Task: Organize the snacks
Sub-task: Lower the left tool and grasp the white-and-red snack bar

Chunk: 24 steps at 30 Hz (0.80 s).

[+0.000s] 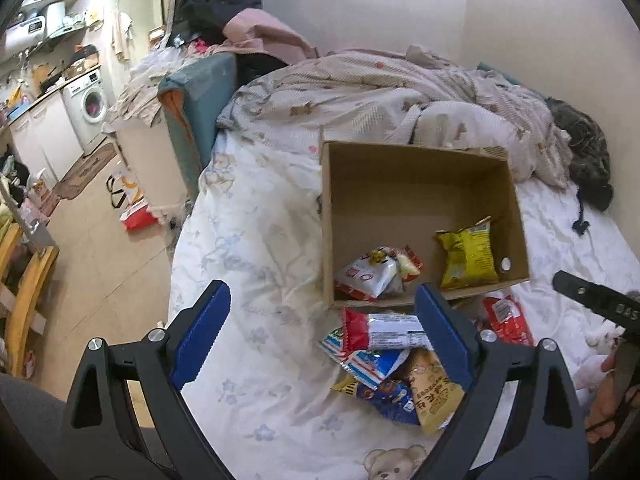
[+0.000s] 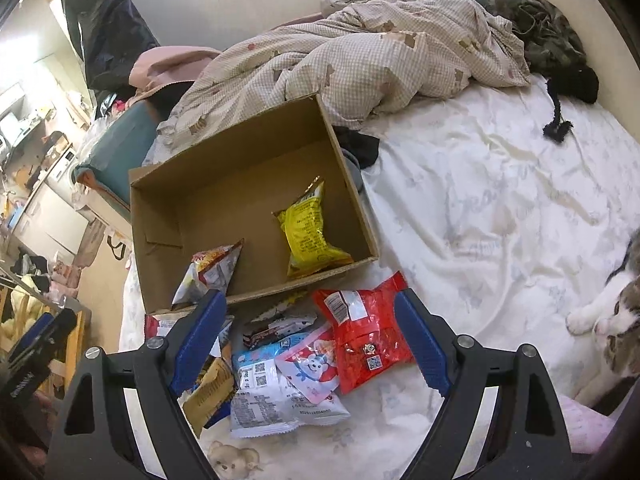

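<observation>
The job is only just getting going. A yellow bag (image 2: 310,236) and a few small packs (image 1: 378,274) are lying in the cardboard box (image 2: 224,152). A pile of snacks (image 2: 288,356) is waiting on the bed (image 2: 500,208) beside it. The left gripper (image 1: 322,334) and right gripper (image 2: 310,342) are hanging over the pile, fingers wide apart, holding nothing.

Small lived-in home, one room: unmade bed (image 1: 260,208) with rumpled quilt (image 2: 360,56), washing machine (image 1: 90,106) under kitchen cabinets (image 1: 44,136), cat (image 2: 616,320) on the sheet.
</observation>
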{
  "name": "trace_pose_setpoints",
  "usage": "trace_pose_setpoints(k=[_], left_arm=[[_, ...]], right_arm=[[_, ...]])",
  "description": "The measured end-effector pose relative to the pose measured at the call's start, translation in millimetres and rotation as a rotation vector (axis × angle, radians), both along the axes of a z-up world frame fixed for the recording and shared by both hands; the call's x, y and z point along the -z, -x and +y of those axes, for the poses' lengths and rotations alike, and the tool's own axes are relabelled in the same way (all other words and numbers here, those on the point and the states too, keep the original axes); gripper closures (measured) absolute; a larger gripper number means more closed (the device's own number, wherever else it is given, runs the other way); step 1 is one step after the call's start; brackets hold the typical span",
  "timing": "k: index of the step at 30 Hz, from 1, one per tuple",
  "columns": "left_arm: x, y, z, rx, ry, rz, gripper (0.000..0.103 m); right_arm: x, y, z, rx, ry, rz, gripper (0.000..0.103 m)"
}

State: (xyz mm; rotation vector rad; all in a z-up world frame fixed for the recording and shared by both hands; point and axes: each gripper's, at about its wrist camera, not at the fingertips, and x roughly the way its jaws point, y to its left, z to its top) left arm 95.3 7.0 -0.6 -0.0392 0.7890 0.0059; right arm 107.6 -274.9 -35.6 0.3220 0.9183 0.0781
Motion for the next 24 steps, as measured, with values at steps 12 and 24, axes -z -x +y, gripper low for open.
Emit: trace_pose_setpoints(k=[12,24], left_arm=[[12,-9,-2,0.01,0.006,0.053,0.011],[88,-57,-39,0.135,0.021,0.355,0.011]], right_arm=[[-6,12,-16,0.016,-0.016,-0.017,0.015],[8,15,-46,0.071,-0.096,0.05,0.015]])
